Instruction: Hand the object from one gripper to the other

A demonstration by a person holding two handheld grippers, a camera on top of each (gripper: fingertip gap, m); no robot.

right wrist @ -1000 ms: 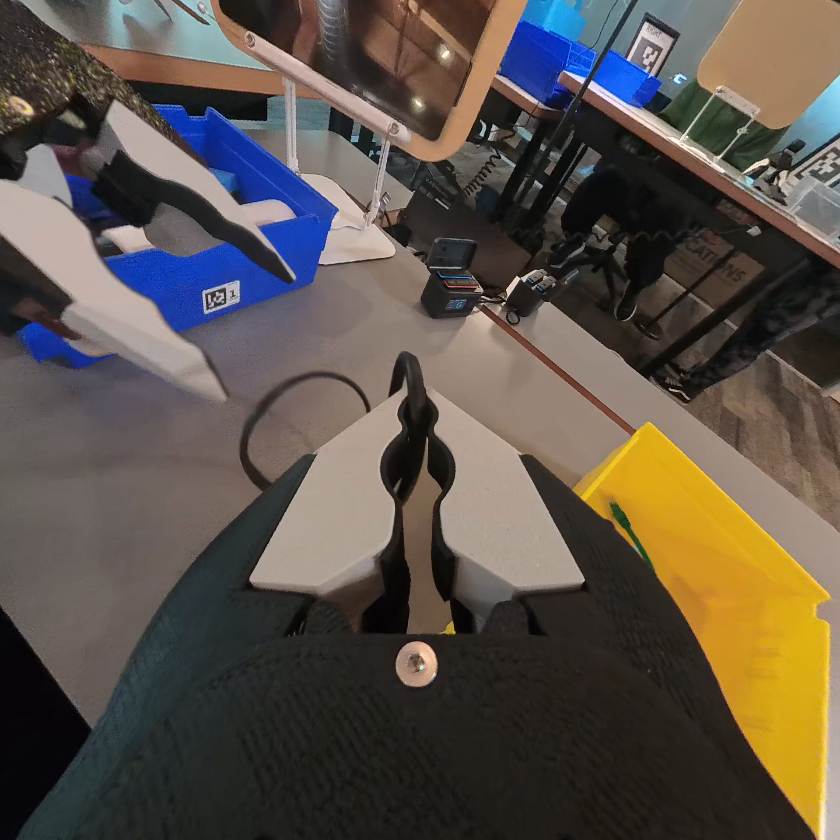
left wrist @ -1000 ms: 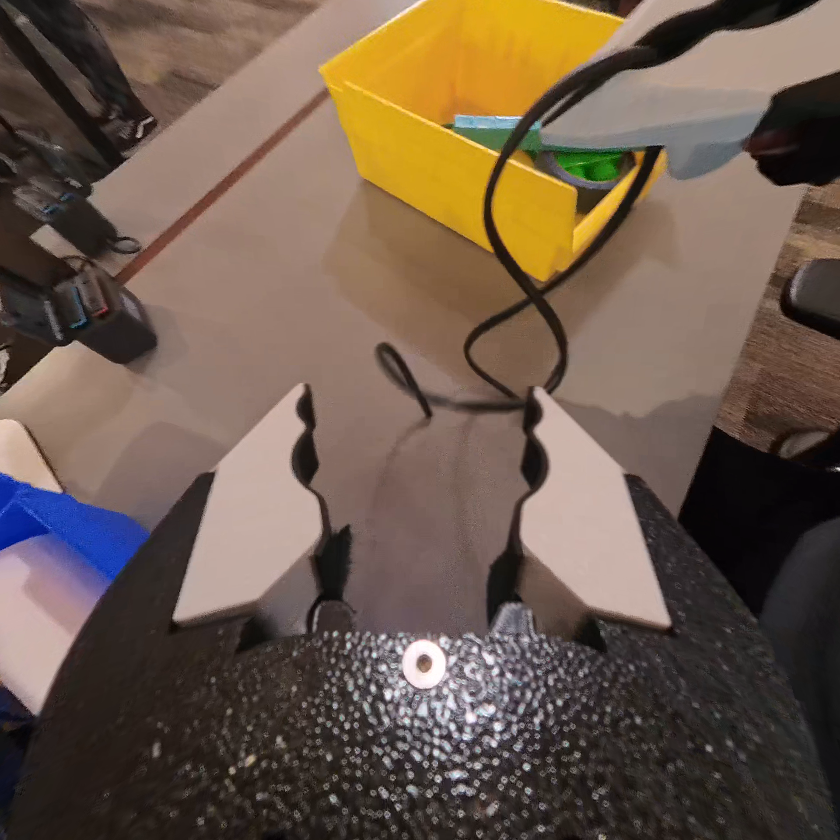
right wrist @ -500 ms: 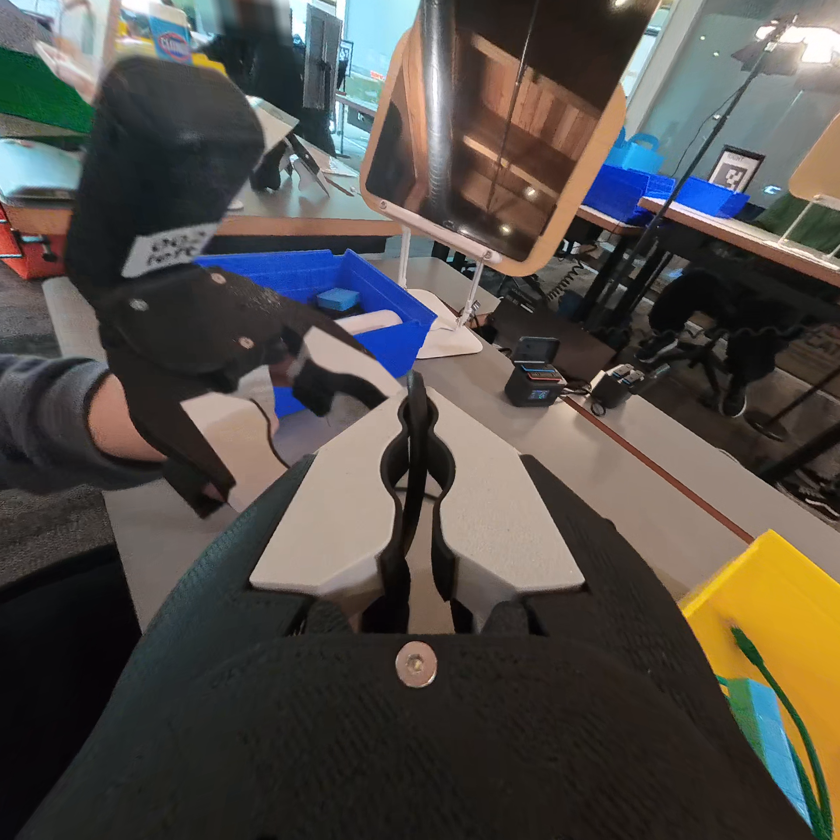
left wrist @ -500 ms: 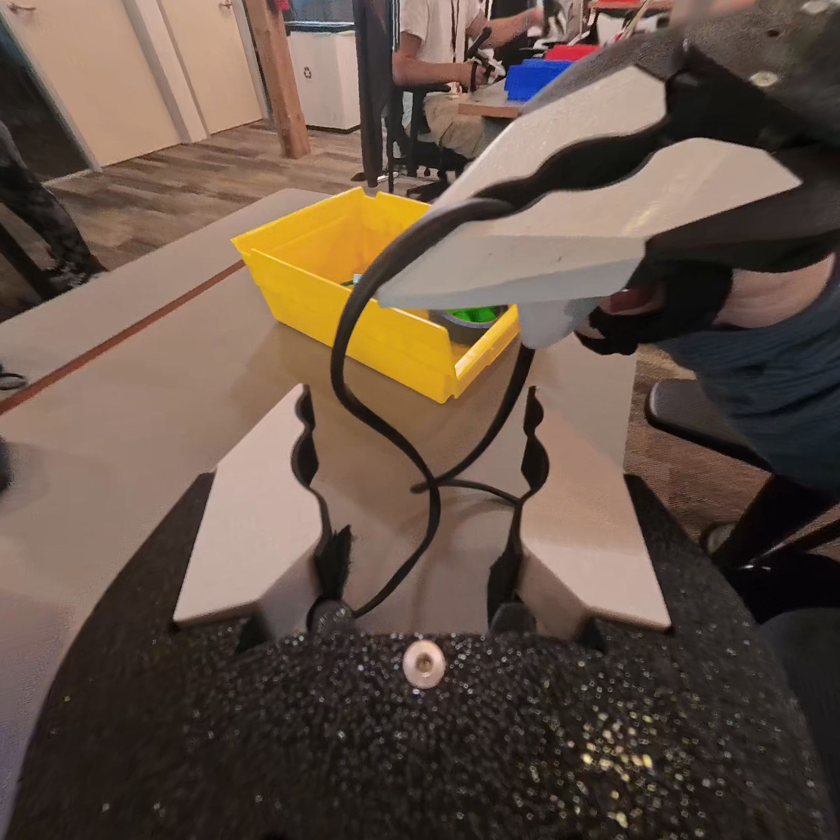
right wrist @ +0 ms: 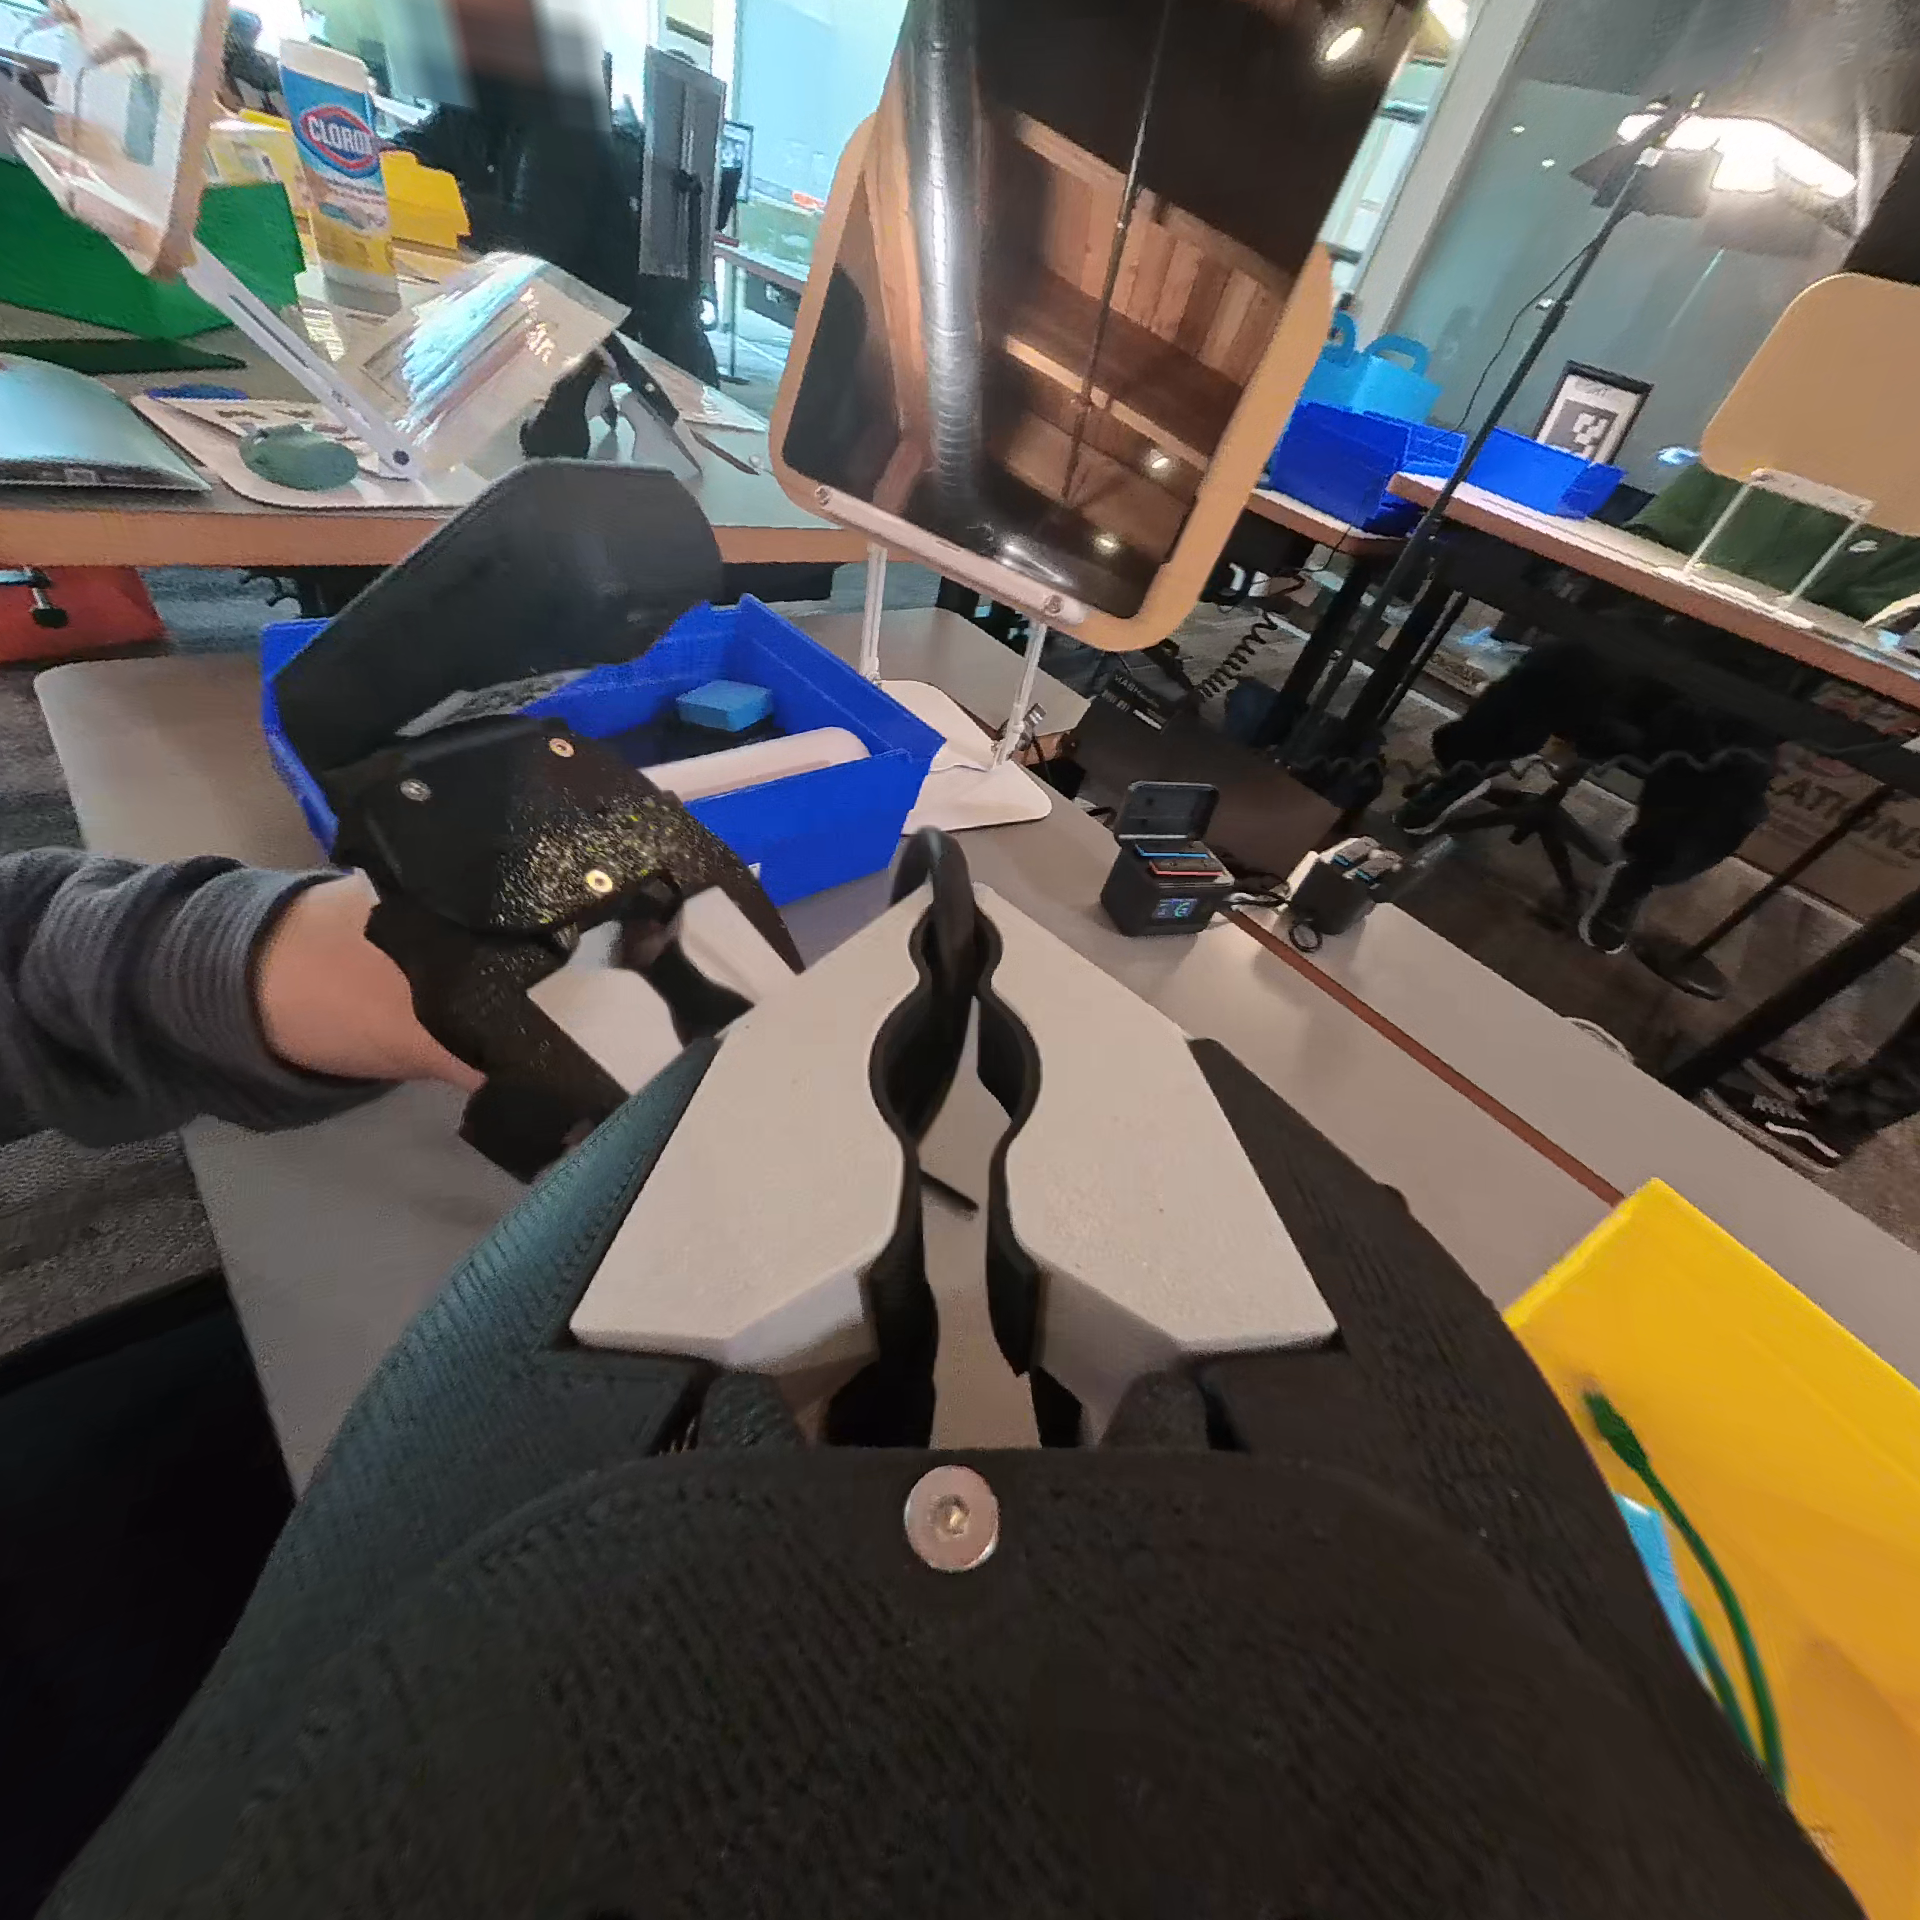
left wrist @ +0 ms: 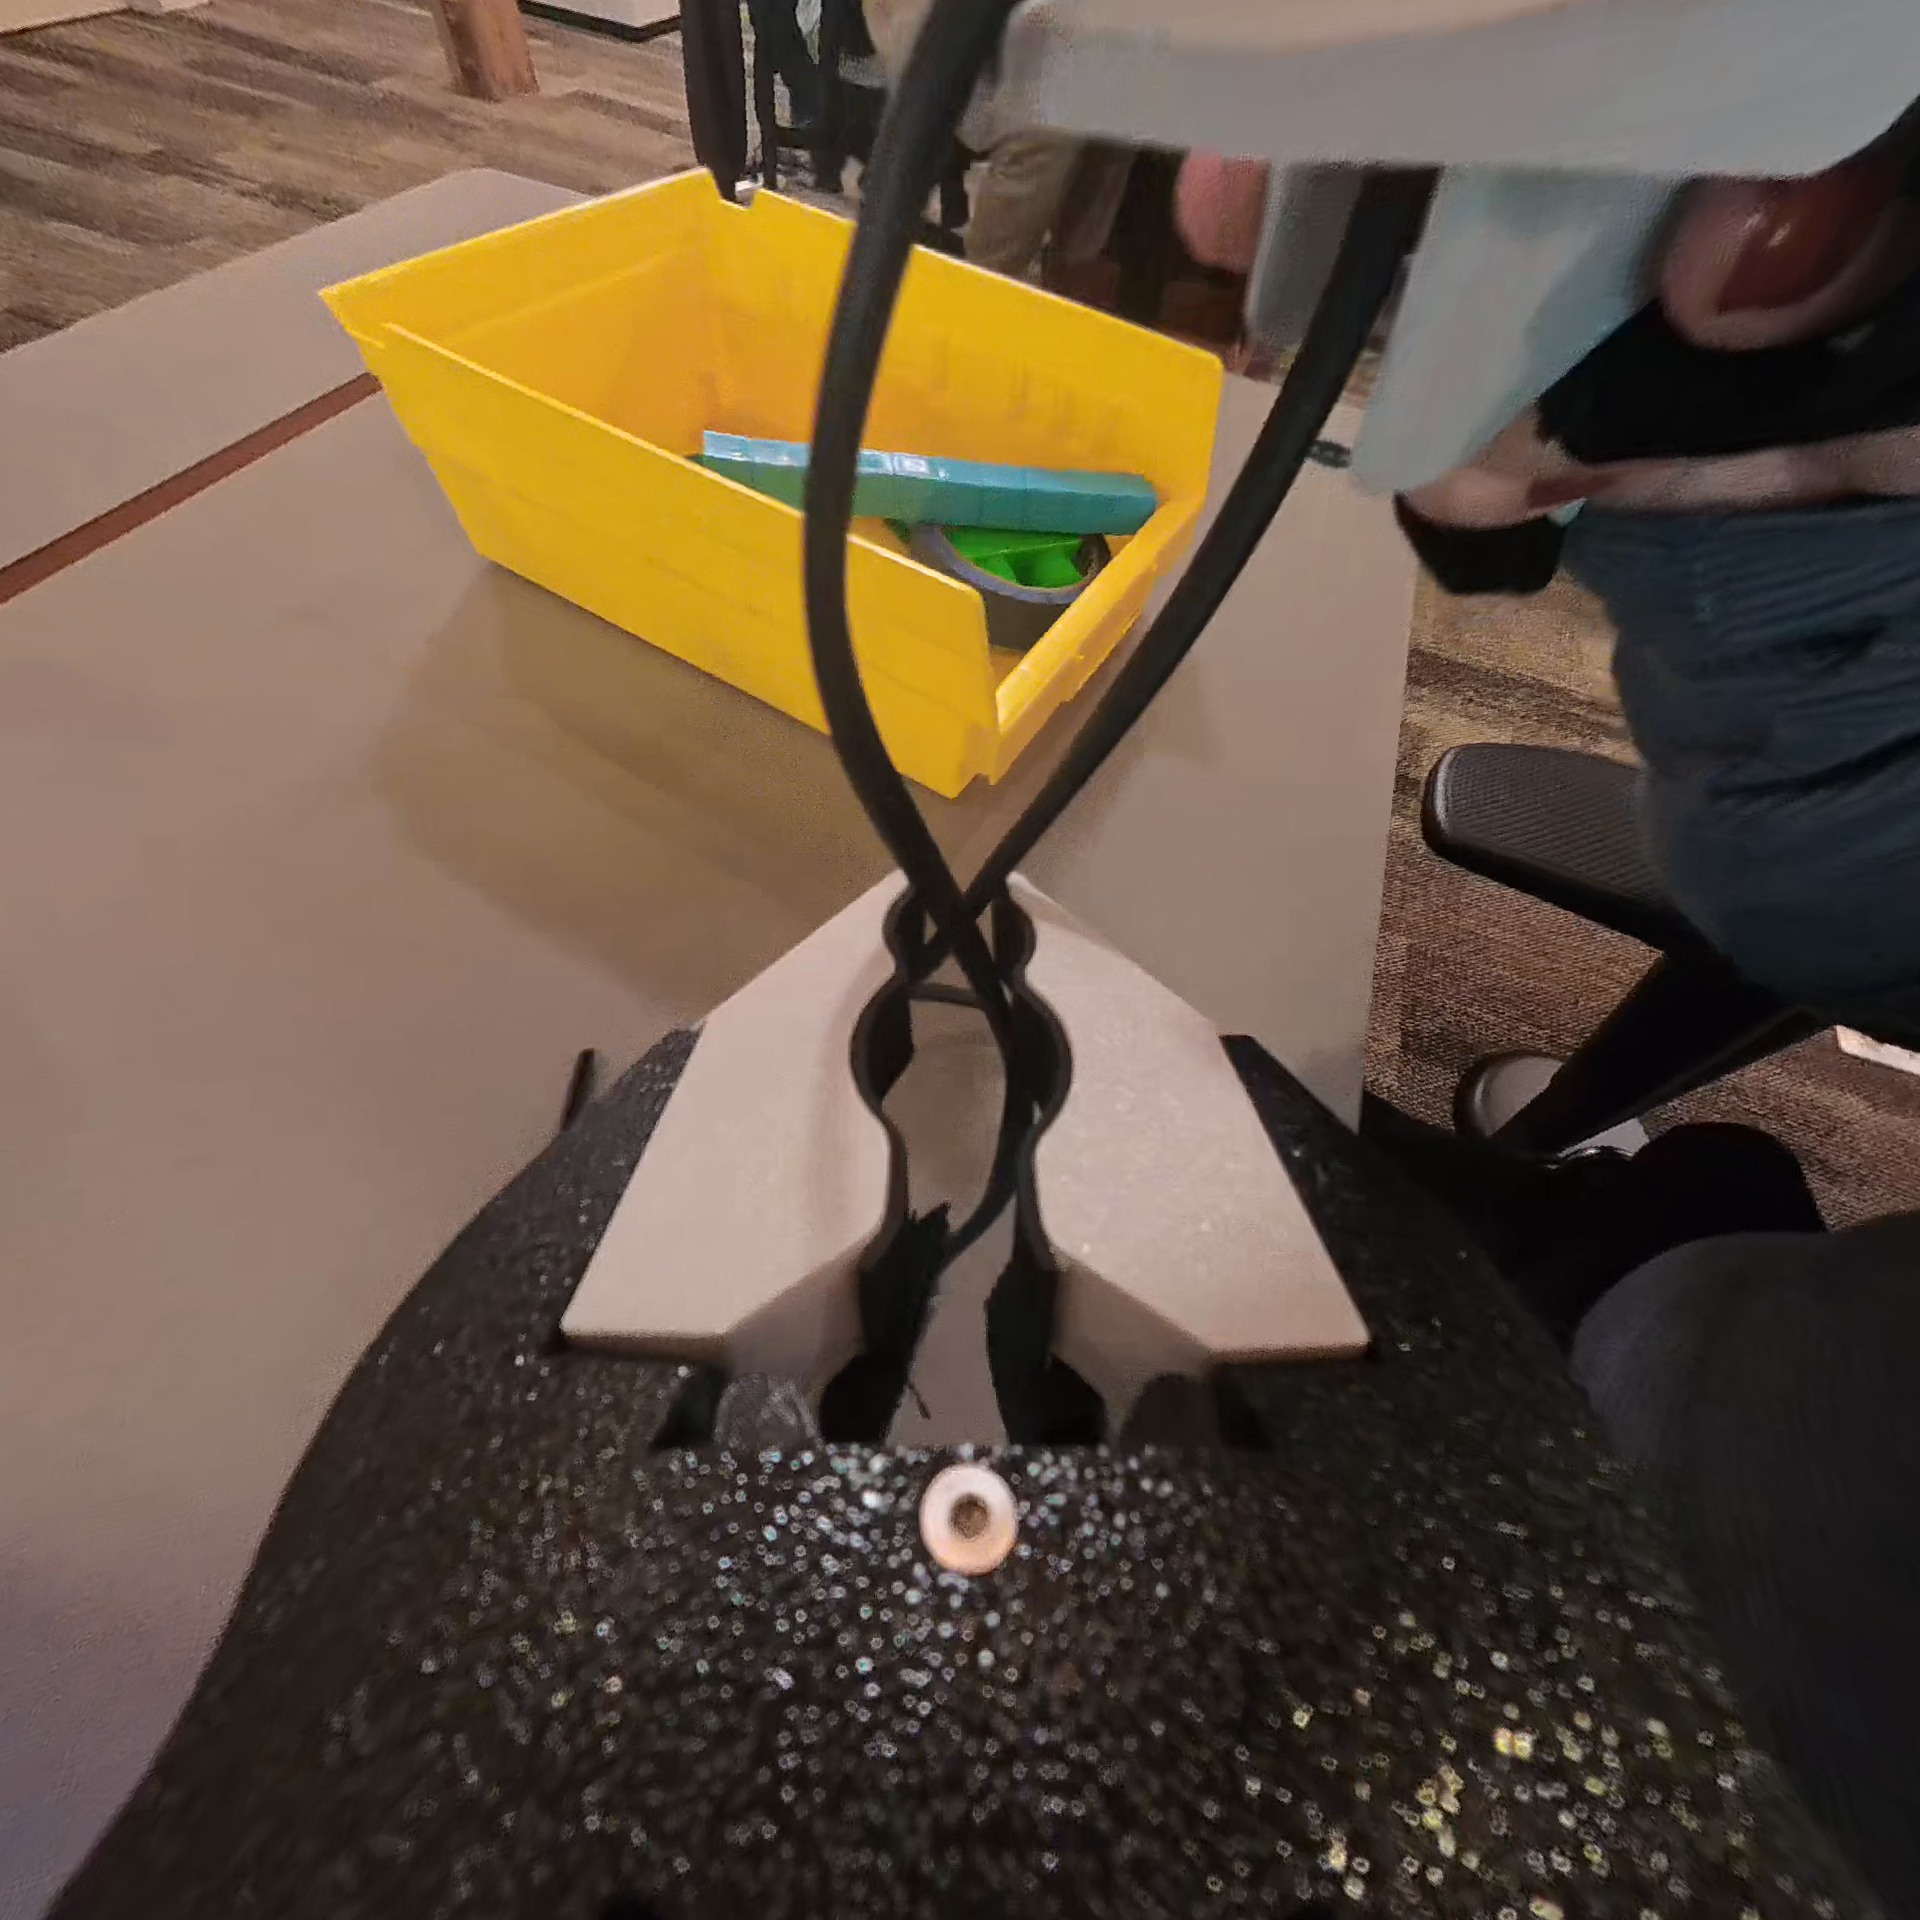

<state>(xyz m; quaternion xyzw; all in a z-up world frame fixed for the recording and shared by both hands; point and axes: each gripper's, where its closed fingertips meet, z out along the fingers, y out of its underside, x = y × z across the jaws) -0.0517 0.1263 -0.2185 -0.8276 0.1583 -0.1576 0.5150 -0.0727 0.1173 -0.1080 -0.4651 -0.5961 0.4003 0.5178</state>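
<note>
Left claw [left wrist: 961,914]: grey faceted fingers with wavy black-lined inner edges, drawn nearly together on the black cable [left wrist: 847,582], whose two strands cross at the tips and run back between the fingers. The cable is thin, round, rubbery and limp; its loop rises to the right claw [right wrist: 951,899], which is also pinched down on it, a short black bight poking out past its tips. So both claws hold the cable, above the matte grey tabletop [left wrist: 260,831]. Risk, as I judge it: if the right claw lets go while only one strand is truly caught on the left, the slack loop may slide out and drop. Pulling apart too soon would drag the cable through the pads. Right of centre in the left view, the glossy yellow bin [left wrist: 727,582] holds a teal block and green parts.
</note>
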